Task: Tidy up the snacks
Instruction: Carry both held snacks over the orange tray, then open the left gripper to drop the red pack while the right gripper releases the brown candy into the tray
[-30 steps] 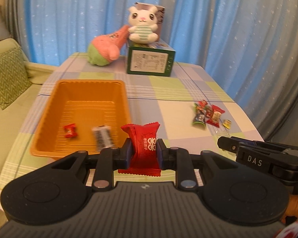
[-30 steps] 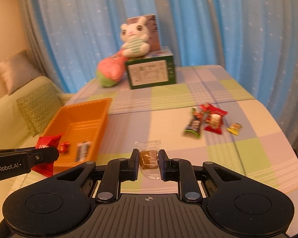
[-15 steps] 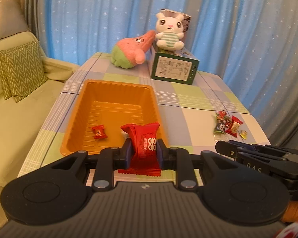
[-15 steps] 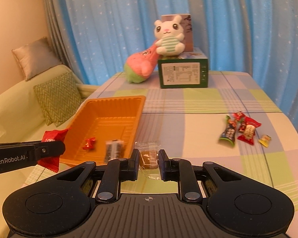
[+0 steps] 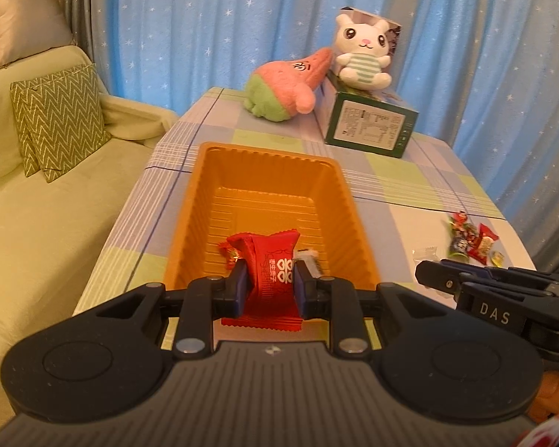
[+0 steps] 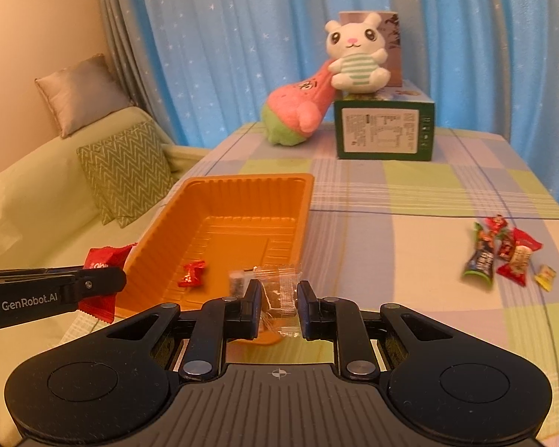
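Observation:
My left gripper [image 5: 270,285] is shut on a red snack packet [image 5: 274,275] and holds it over the near end of the orange tray [image 5: 264,171]. My right gripper [image 6: 278,296] is shut on a clear-wrapped biscuit [image 6: 279,294], just above the tray's [image 6: 242,182] near right corner. A small red candy [image 6: 192,273] and a dark wrapped snack [image 6: 236,281] lie inside the tray. A cluster of several wrapped snacks [image 6: 503,257] lies on the table at the right; it also shows in the left wrist view [image 5: 469,242]. The left gripper with its red packet [image 6: 104,260] shows at the left of the right wrist view.
A green box [image 6: 384,130] with a white bunny plush [image 6: 354,59] on top and a pink-green plush [image 6: 298,111] stand at the table's far end. A green sofa with cushions [image 5: 56,126] lies left of the table. Blue curtains hang behind.
Both grippers have moved left and forward toward the tray with their snacks still held. The left one now sits over the tray's near end, the right one at its near right corner.

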